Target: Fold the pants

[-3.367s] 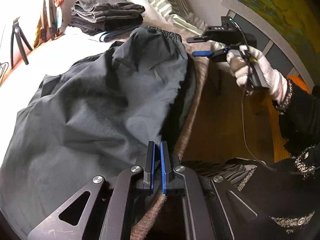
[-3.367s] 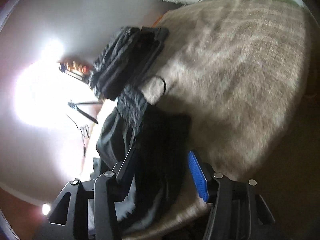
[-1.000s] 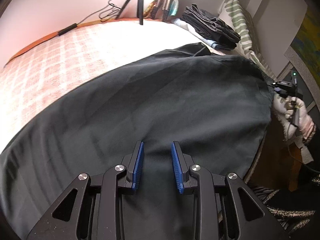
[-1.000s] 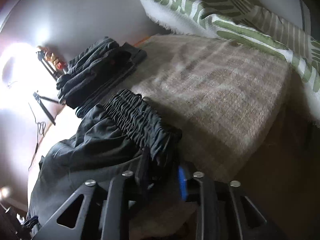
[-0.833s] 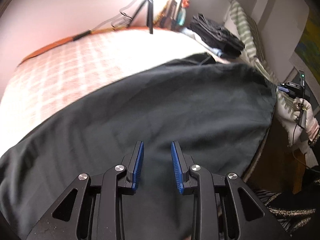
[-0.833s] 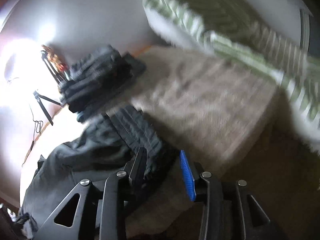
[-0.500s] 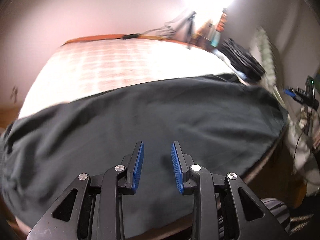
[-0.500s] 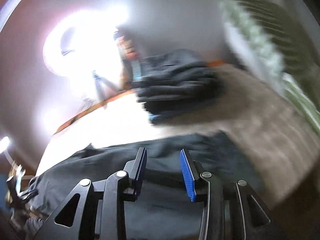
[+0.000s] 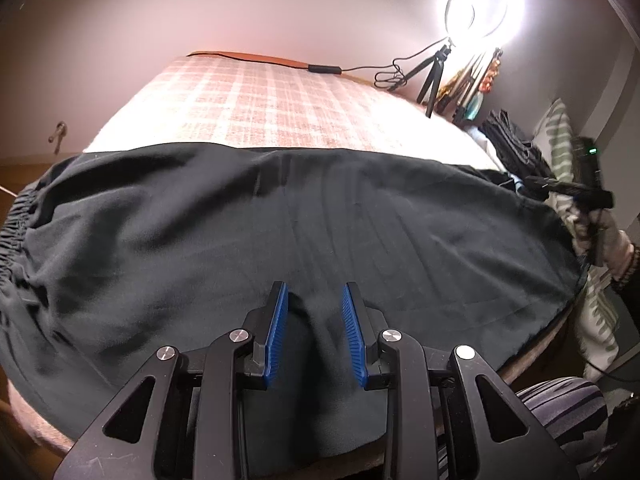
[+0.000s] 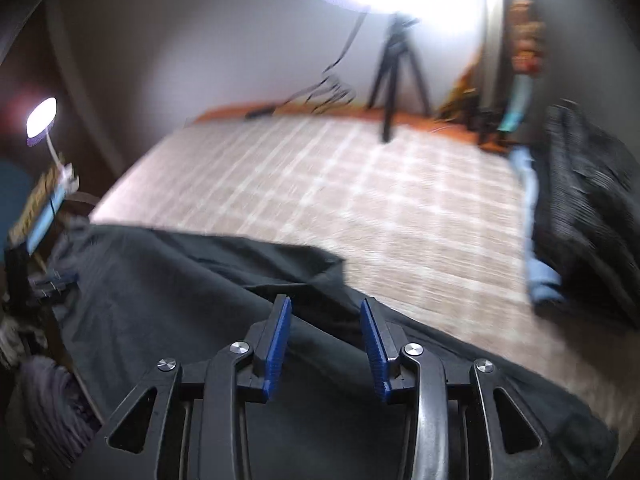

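Dark grey pants [image 9: 280,224] lie spread flat across the near edge of a plaid-covered bed [image 9: 260,100], with the gathered elastic waistband [image 9: 12,216] at the far left. My left gripper [image 9: 314,300] is open and empty, just above the cloth near its front edge. The right gripper shows at the right of this view [image 9: 568,190], held by a gloved hand. In the blurred right wrist view the pants [image 10: 180,300] lie below my right gripper [image 10: 326,320], which is open and empty over a fold in the cloth.
A stack of folded dark clothes [image 9: 516,144] and a striped pillow [image 9: 558,136] sit at the bed's right end. A ring light on a tripod [image 9: 480,8] with a cable stands behind. The stack [image 10: 584,208] lies on a blue garment [image 10: 536,240].
Both grippers have let go of the pants and opened. Both views have swung left to face across the bed, and the pants now lie spread out flat.
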{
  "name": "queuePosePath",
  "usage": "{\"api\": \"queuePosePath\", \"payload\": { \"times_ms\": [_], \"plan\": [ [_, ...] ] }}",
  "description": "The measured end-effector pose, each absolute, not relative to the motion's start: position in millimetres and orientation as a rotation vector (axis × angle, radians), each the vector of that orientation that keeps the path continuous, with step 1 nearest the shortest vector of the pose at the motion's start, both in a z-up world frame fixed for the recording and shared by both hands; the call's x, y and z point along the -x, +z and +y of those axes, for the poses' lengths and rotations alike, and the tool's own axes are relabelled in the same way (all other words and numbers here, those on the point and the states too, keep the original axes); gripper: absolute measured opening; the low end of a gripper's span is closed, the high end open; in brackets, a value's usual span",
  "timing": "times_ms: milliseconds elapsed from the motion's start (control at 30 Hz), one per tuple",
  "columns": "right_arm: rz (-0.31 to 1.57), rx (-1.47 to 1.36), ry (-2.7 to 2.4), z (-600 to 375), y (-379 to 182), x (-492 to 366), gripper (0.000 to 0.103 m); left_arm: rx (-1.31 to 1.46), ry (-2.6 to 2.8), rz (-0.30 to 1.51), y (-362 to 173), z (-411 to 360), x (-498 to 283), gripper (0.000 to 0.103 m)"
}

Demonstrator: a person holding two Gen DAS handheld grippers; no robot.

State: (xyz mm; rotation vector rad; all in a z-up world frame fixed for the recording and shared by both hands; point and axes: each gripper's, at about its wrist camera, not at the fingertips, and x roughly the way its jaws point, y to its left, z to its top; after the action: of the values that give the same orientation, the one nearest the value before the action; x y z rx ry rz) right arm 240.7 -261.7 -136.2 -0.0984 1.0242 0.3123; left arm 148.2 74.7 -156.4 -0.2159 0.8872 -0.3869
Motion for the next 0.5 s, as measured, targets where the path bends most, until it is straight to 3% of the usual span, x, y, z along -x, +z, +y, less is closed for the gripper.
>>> {"api": "queuePosePath", "payload": {
  "times_ms": [267,367,467,500],
  "plan": [
    [1.068,0.2,0.316,-241,-158,-257,0.036,0.242,-0.413,0.877,-158,82,-149,0.026],
    [1.077,0.234,0.325,-235,-158,-260,0.024,0.267,-0.419,0.864,-159,85,-147,0.026],
    [1.067,0.274,0.315,-233,-158,-264,0.003,0.265,-0.42,0.863,-159,84,-147,0.026],
    [1.059,0.28,0.306,-233,-156,-263,0.001,0.26,-0.42,0.863,-159,84,-147,0.026]
  ]
}}
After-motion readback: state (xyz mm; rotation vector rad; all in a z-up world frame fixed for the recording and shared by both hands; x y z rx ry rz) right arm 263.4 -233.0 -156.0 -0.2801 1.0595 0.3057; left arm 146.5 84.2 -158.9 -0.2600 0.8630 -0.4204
